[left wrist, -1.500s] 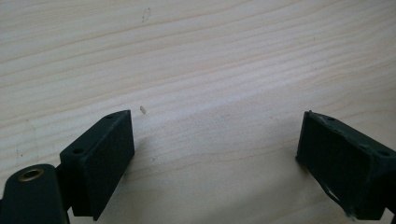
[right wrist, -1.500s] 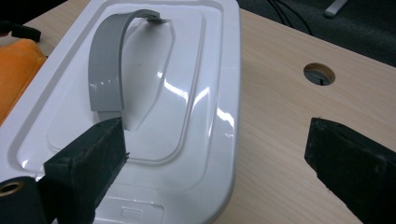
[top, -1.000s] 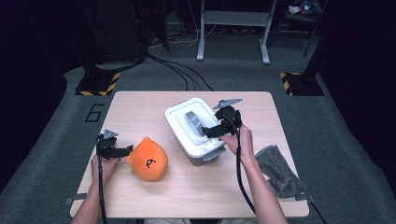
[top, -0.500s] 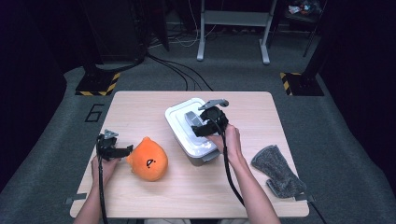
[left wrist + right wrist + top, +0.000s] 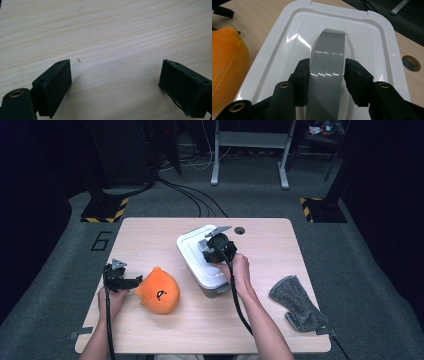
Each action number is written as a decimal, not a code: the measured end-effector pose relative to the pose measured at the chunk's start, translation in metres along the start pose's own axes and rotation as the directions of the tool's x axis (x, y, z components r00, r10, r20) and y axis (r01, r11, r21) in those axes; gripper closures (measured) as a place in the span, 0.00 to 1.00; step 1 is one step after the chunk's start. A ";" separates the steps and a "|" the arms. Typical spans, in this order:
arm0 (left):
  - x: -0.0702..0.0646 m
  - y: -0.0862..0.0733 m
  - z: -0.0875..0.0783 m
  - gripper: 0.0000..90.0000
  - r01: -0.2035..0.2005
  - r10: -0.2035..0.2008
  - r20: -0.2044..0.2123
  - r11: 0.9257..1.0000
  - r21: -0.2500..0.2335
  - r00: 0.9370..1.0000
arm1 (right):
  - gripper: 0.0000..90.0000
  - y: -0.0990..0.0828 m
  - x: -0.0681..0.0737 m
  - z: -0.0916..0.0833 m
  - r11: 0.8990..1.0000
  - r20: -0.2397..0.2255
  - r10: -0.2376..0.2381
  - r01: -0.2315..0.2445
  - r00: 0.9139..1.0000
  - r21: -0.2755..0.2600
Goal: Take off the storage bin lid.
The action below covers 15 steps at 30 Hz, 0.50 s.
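A white lidded box (image 5: 192, 257) stands at the middle of the table, and a grey strap handle (image 5: 328, 50) runs along its lid (image 5: 287, 37). My right gripper (image 5: 212, 251) sits on top of the lid. Its jaws have just been closing, and in the right gripper view the right gripper (image 5: 326, 75) has both pads against the sides of the handle. An orange plush toy (image 5: 159, 292) lies to the left of the box. Just left of the toy, my left gripper (image 5: 131, 282) is held low over the wood. The left gripper (image 5: 115, 85) is open with bare table between its pads.
A grey cloth mitt (image 5: 297, 302) lies near the table's front right corner. A round cable hole (image 5: 240, 230) is in the table behind the box. The orange plush (image 5: 227, 62) lies close to the box's left side. Dark floor and cables surround the wooden table (image 5: 150, 235).
My right gripper has moved left over the lid and its jaws have closed in on the grey handle. The forearm now leaves the grey mitt uncovered. The left gripper has not moved.
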State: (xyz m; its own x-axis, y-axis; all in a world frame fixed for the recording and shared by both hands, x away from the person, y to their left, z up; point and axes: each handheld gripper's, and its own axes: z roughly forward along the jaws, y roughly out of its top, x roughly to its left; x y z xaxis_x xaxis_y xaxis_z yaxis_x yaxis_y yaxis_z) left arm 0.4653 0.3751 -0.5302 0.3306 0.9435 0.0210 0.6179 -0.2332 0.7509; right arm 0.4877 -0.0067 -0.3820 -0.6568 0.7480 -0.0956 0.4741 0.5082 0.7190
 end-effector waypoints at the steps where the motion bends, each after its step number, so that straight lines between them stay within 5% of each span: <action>1: 0.000 0.000 0.000 0.12 0.002 -0.002 0.000 1.000 -0.001 1.000 | 0.66 0.000 0.001 0.000 1.000 0.002 0.007 -0.007 1.000 0.000; 15: 0.000 0.000 0.000 0.12 0.001 -0.001 -0.003 1.000 -0.001 1.000 | 0.74 0.001 0.005 -0.005 0.999 0.009 0.034 -0.034 0.999 -0.036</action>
State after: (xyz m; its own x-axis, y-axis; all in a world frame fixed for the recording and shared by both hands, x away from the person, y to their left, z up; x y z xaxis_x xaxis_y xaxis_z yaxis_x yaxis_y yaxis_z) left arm 0.4651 0.3748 -0.5302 0.3285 0.9443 0.0222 0.6172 -0.2324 0.7517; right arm 0.4817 -0.0045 -0.3787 -0.6349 0.7687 -0.0770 0.4749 0.4669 0.7460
